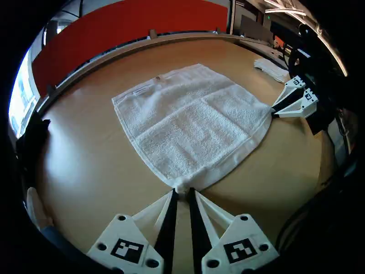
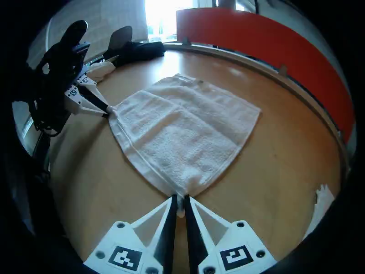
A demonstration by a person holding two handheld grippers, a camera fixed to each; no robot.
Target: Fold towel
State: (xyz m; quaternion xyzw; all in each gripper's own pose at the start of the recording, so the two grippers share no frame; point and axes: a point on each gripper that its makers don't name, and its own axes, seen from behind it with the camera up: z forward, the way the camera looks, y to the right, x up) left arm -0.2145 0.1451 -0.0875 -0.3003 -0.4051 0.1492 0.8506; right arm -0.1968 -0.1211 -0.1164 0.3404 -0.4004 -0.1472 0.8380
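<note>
Clenching the left gripper [image 1: 182, 189] on one corner of the white square terry-cloth towel [image 1: 191, 118] lying flat on the tan wooden tabletop [image 1: 91, 150], and clenching the right gripper [image 2: 179, 197] on the neighbouring corner.

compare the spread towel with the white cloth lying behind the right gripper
The towel lies spread flat on the table; the cloth sits piled up near its edge. The towel is pinched at two corners by the left gripper and right gripper; the cloth is untouched. Both are white.

Bare tbl [image 1: 91, 150] all round towel [image 1: 191, 118], red partition [image 1: 127, 27] blocks far edge, cloth pile [image 1: 271, 69] at tbl rim
</note>
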